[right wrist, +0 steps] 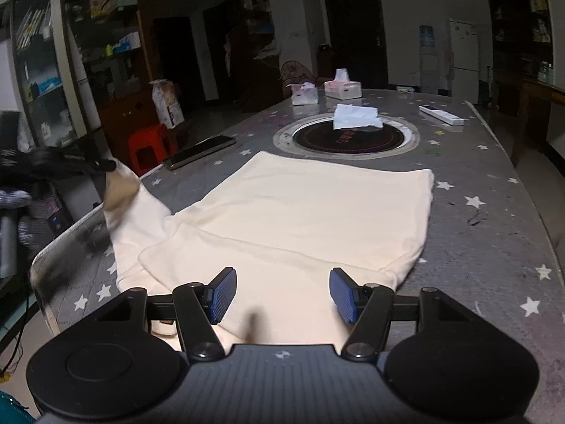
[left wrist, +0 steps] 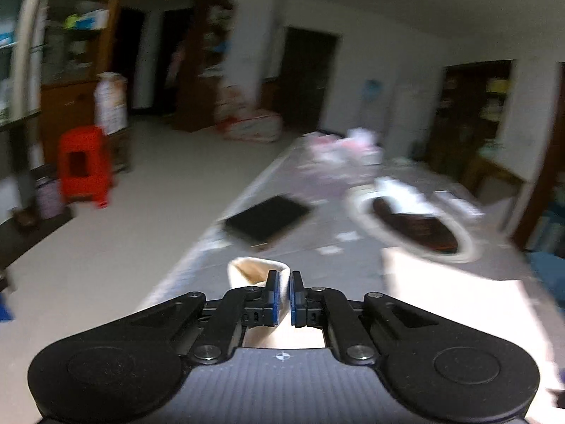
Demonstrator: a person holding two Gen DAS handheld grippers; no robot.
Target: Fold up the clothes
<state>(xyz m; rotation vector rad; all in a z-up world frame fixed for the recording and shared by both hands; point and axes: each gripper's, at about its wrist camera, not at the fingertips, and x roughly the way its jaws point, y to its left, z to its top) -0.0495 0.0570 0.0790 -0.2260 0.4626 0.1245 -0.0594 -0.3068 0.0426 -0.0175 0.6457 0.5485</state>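
Observation:
A cream garment (right wrist: 303,212) lies spread flat on the grey star-patterned table (right wrist: 494,219). Its left sleeve (right wrist: 123,190) is lifted off the table at the left edge. My left gripper (left wrist: 284,295) is shut on the sleeve's cuff (left wrist: 256,272), which loops up in front of the blue pads. In the right wrist view the left gripper (right wrist: 102,166) shows as a dark blur at the raised sleeve end. My right gripper (right wrist: 282,293) is open, hovering over the garment's near edge with nothing between its fingers.
A round black hotplate (right wrist: 348,136) with a white tissue (right wrist: 356,116) sits mid-table. Beyond are two tissue boxes (right wrist: 342,88), a white remote (right wrist: 441,115) and a dark tablet (right wrist: 201,152) near the left edge. A red stool (right wrist: 148,148) stands on the floor.

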